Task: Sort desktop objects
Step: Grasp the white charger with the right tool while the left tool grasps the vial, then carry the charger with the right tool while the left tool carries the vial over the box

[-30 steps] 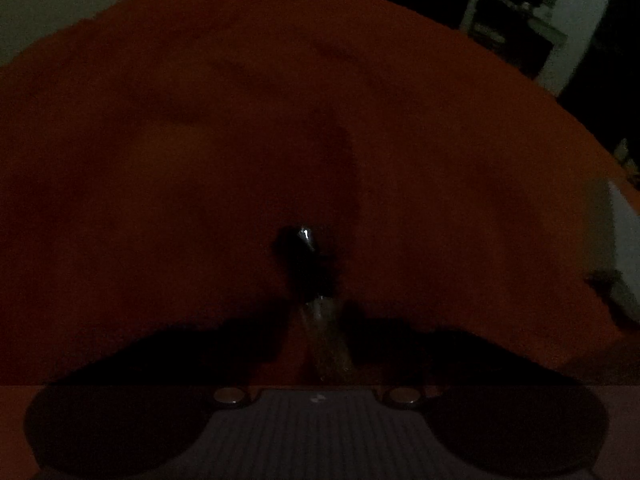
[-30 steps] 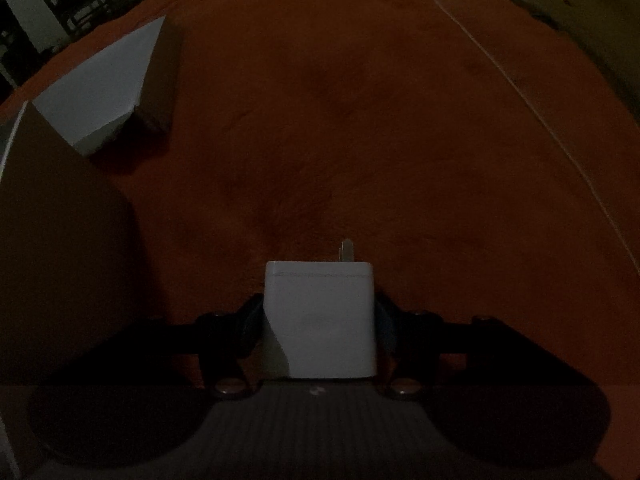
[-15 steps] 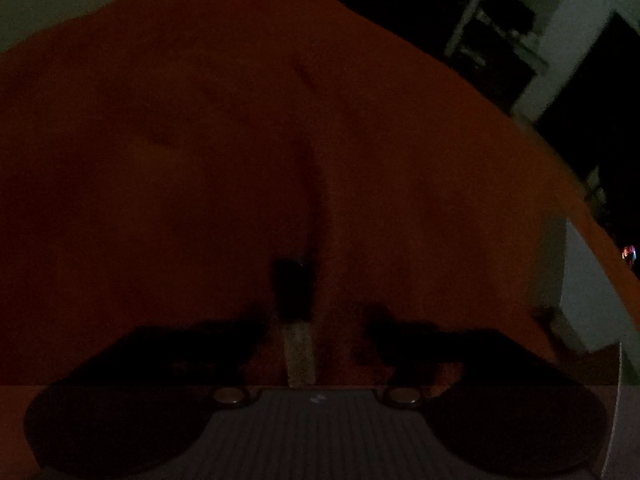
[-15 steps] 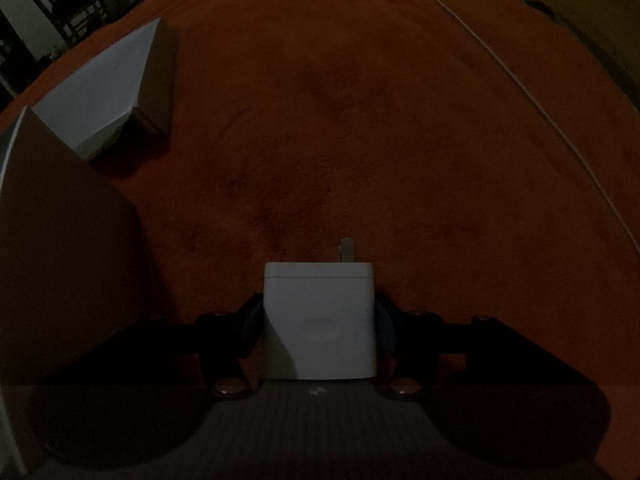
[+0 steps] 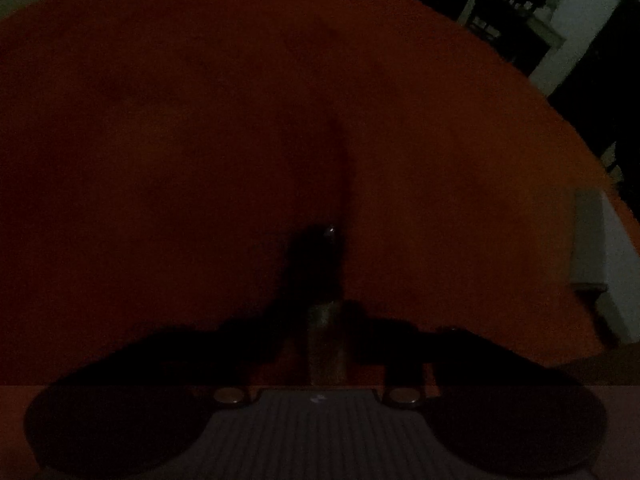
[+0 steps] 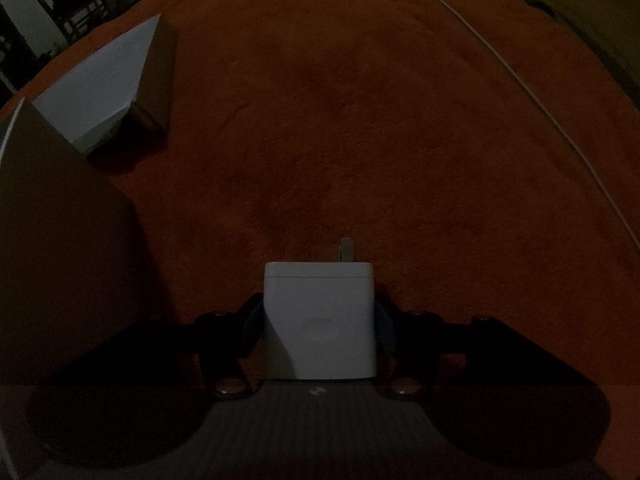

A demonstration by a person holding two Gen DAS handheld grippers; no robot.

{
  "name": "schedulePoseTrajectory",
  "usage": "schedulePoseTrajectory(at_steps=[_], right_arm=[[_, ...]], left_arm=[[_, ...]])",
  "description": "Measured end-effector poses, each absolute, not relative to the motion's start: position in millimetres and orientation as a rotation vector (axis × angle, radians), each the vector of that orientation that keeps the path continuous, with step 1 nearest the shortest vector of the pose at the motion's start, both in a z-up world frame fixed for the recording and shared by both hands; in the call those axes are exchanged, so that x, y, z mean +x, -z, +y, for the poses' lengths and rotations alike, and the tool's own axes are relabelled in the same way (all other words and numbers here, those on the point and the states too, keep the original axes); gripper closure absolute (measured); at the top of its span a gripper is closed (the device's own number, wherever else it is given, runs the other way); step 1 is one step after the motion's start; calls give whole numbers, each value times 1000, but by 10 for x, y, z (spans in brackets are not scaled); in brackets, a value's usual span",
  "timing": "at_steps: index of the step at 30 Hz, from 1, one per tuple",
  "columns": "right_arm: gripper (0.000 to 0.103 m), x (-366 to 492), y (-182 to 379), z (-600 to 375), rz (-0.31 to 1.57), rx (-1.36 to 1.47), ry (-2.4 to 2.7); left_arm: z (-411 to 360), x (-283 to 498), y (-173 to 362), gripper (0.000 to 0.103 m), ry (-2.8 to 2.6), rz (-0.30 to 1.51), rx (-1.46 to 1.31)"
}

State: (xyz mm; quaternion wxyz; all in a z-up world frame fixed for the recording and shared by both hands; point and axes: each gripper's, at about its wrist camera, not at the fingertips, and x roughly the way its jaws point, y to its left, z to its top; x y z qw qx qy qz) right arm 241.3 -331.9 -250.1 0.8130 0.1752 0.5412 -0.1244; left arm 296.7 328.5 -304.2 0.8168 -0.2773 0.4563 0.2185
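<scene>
In the dim left wrist view, a small clear bottle [image 5: 326, 344] with a dark cap [image 5: 316, 256] stands upright between the dark fingers of my left gripper [image 5: 326, 322]. The jaws are closing on the bottle's body and the pads sit against its sides, above the orange carpet [image 5: 200, 140]. In the right wrist view, my right gripper [image 6: 319, 320] is shut on a white charger plug [image 6: 320, 312]. Its metal prong [image 6: 346, 249] points away from me over the carpet.
A white open box [image 6: 108, 84] lies at the upper left of the right wrist view, and a brown cardboard wall [image 6: 52, 240] stands close by on the left. A thin white cable [image 6: 520, 80] runs across the carpet on the right. A pale box [image 5: 588, 236] sits at the left wrist view's right edge.
My left jaws spread apart half a second ago and have drawn back in on the bottle, which now stands straighter. The left hand moved and the pale box came into view. The right gripper is unchanged.
</scene>
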Motion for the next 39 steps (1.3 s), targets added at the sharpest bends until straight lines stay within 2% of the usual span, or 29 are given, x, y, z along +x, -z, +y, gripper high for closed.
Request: schedulePoseTrajectory(at_steps=[4, 6, 19, 25, 31, 39], right_arm=[[44, 2408, 2521, -3298, 1155, 361, 268], [44, 2397, 2520, -3292, 1152, 358, 270], [44, 2341, 2369, -3379, 1135, 434, 269], [44, 2274, 2061, -3364, 1066, 417, 262], [44, 2151, 1712, -3275, 992, 421, 213], [44, 2049, 1228, -3046, 886, 402, 115]], left_arm=[[3260, 3064, 3111, 77, -459, 969, -566], [3257, 3053, 3093, 88, -465, 948, -588], [2894, 3238, 2291, 88, -263, 828, -559], [2254, 3254, 1922, 88, -82, 820, -464], [1815, 3240, 1801, 88, 85, 828, -462], [1402, 2823, 1754, 88, 146, 827, -366]])
